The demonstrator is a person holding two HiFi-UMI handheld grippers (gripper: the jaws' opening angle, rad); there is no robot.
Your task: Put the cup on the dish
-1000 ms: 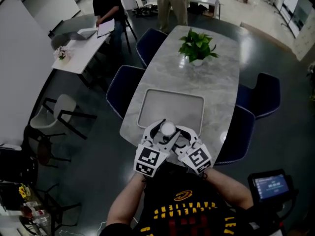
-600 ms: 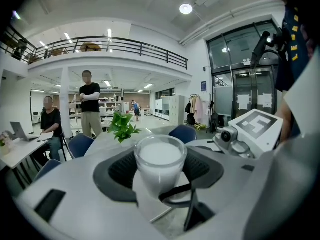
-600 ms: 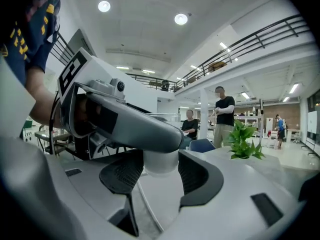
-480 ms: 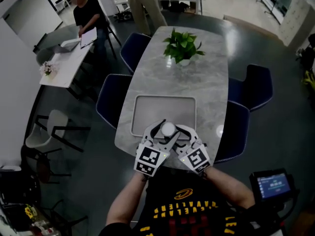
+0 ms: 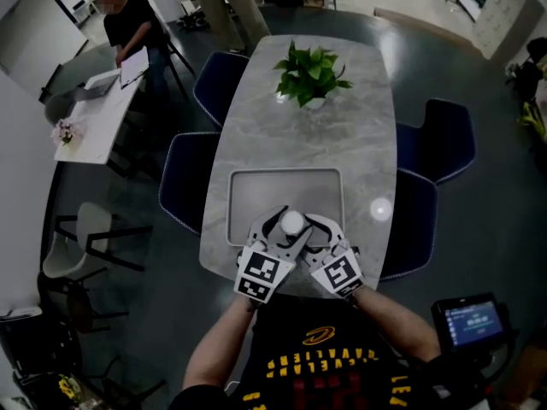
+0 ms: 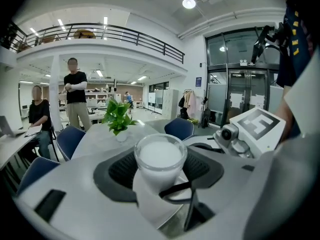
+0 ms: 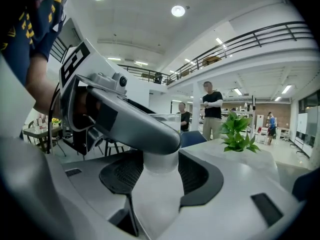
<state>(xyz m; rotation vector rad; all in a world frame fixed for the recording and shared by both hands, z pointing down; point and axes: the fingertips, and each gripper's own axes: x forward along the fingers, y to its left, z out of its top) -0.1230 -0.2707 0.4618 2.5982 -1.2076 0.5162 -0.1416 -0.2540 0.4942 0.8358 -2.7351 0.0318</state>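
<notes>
A clear cup (image 5: 292, 223) with white filling hangs between my two grippers over the near edge of the grey rectangular dish (image 5: 256, 190) on the marble table (image 5: 359, 143). My left gripper (image 5: 278, 225) and right gripper (image 5: 309, 227) meet at the cup from either side, and each has its pads against it. In the left gripper view the cup (image 6: 160, 156) stands upright between the black pads (image 6: 116, 170), with the right gripper's marker cube at the right. In the right gripper view the left gripper's jaw crosses in front and hides the upper part of the cup (image 7: 161, 170).
A potted green plant (image 5: 309, 73) stands at the table's far end. Blue chairs (image 5: 184, 178) flank the table on both sides. Two people (image 5: 128, 24) are beyond the table by a white desk. A small screen (image 5: 468, 321) sits at my lower right.
Both grippers have carried the cup forward and slightly down, so they now overlap the dish's near edge. The table has shifted closer in the head view.
</notes>
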